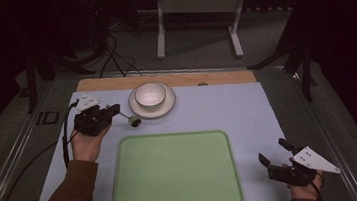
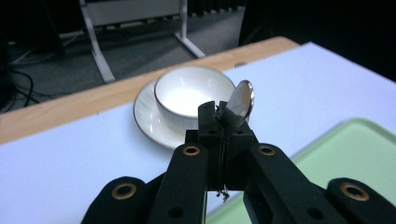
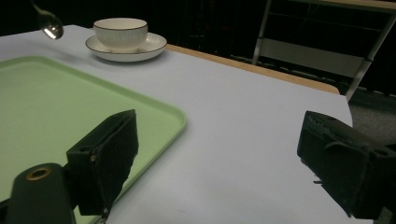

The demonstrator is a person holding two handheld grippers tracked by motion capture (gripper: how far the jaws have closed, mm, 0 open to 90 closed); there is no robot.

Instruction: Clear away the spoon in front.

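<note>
A white cup (image 1: pixel 150 95) stands on its saucer (image 1: pixel 167 105) near the table's far edge. My left gripper (image 1: pixel 115 108) is shut on a metal spoon (image 1: pixel 131 120), held above the table just left of the saucer. In the left gripper view the spoon's bowl (image 2: pixel 241 102) sticks up past the jaw tips (image 2: pixel 219 116), in front of the cup (image 2: pixel 194 95). My right gripper (image 1: pixel 273 152) stands open and empty at the near right, beside the green tray (image 1: pixel 174 173). The right gripper view shows the spoon (image 3: pixel 50 25) and the cup (image 3: pixel 121 31) far off.
The green tray (image 3: pixel 70 107) lies empty on the pale blue mat (image 1: pixel 228 110). A wooden strip (image 1: pixel 224 76) runs along the far table edge. Beyond it stand a white frame's legs (image 1: pixel 160 32) and cables on the floor.
</note>
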